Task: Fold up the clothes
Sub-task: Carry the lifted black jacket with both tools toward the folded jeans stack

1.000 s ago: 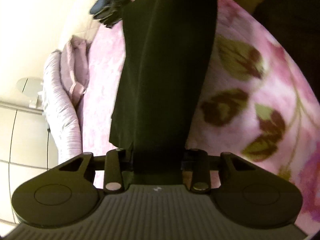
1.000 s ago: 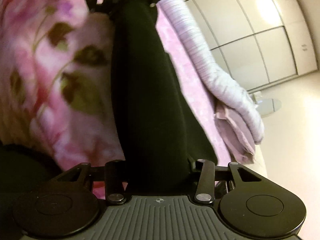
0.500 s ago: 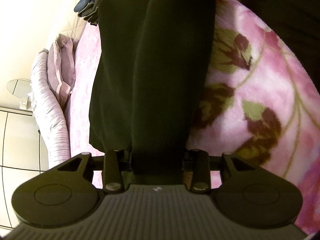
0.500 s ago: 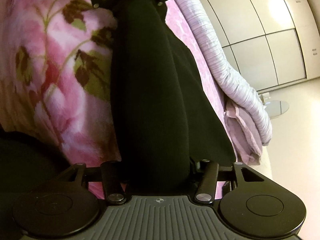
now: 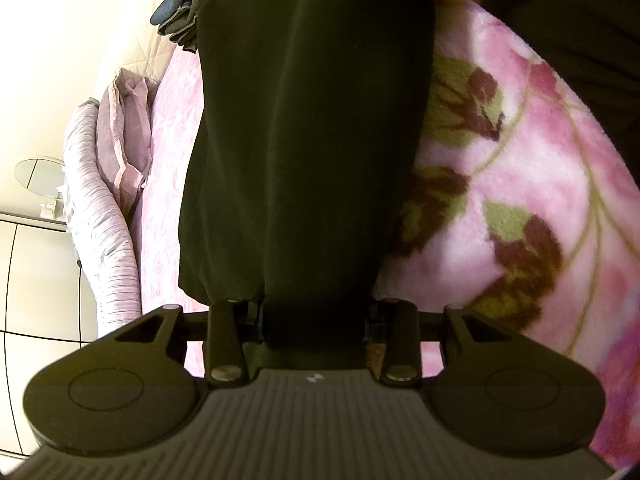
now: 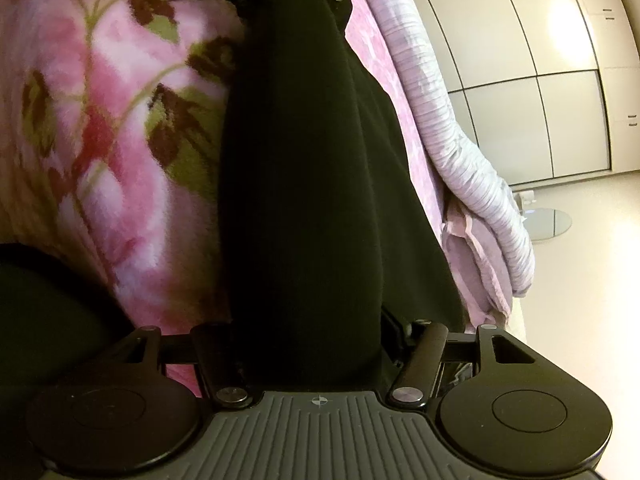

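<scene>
My left tongs (image 5: 316, 320) are closed on one end of the black garment (image 5: 312, 140), and my right tongs (image 6: 308, 344) are closed on the other end (image 6: 304, 184), so the cloth is stretched taut between them. Its long axis runs straight away from each camera toward the opposite tongs, which show at the far top edge of each view. A looser flap hangs off one side, toward the striped lilac bedding (image 6: 460, 152). The garment is held over the pink floral blanket (image 5: 520, 184) on the bed. In the left view, folded denim (image 5: 188, 12) lies at the far end, beside the garment.
</scene>
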Tool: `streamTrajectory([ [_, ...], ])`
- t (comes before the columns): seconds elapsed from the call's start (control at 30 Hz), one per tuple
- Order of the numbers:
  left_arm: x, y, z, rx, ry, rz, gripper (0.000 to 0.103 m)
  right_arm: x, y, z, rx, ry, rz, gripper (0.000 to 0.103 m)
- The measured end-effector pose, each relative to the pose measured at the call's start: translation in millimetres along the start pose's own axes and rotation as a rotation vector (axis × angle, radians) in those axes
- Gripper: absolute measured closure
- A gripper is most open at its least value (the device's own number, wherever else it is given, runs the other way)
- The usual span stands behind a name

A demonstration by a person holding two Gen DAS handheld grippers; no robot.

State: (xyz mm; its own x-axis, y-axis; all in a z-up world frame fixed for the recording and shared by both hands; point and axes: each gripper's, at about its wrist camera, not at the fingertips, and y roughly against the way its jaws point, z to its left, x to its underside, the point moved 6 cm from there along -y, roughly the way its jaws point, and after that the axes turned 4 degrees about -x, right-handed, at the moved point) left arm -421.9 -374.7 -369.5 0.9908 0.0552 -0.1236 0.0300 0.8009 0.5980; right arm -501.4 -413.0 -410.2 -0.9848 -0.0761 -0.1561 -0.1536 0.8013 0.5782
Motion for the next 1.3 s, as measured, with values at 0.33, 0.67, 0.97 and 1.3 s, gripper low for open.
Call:
streamTrajectory([
  [0.33,0.0,-0.4,0.8,-0.002,-0.001,0.000,0.069,17.4,15.9,32.3,-0.007,-0.011,0.007,0.042],
  [0.67,-0.6,-1.1,1.6,-0.002,0.001,-0.002,0.069,15.4,10.5,29.7,-0.036,-0.040,0.017,0.045],
  [0.97,-0.8,-1.5,4.3,0.022,-0.011,-0.007,0.069,17.5,7.2,18.7,-0.105,-0.084,0.010,0.057],
  [1.3,3.5,-1.5,20.2,0.134,-0.011,-0.051,0.070,14.9,4.3,-1.4,-0.214,-0.115,0.008,0.058],
])
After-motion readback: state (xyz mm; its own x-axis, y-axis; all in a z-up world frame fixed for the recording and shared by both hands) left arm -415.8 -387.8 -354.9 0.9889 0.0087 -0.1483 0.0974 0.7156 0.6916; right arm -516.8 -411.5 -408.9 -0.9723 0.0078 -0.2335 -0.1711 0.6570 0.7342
